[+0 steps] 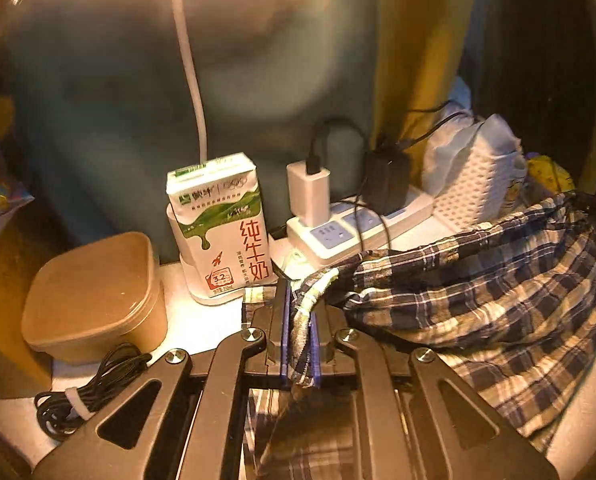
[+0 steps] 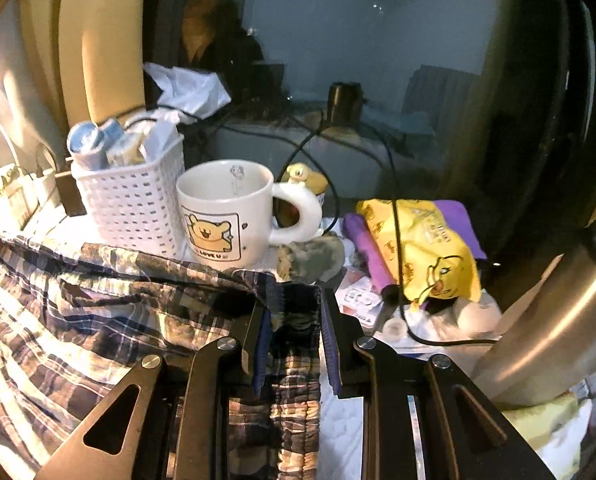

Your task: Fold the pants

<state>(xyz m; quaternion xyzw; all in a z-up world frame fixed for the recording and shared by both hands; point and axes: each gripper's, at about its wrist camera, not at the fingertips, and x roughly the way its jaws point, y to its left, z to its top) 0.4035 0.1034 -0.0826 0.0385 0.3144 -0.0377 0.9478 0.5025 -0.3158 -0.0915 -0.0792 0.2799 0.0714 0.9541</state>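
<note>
The left gripper (image 1: 299, 312) pinches a bunched edge of the plaid pants (image 1: 478, 280) between its nearly closed jaws, the cloth spreading rightward over the table (image 1: 194, 320). The right gripper (image 2: 294, 320) clamps the gathered waistband, pants (image 2: 98, 312) trailing left. Beyond stand a milk carton (image 1: 218, 224) reading "3.2g" and a mug (image 2: 226, 216) marked "LOVE U"

Milk carton (image 1: 220, 226), power strip (image 1: 358, 228), mug (image 2: 226, 216) close ahead; bare table (image 1: 194, 320) left.

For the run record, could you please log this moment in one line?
left gripper: shut on plaid pants | right gripper: shut on plaid pants | stage: fold underway
</note>
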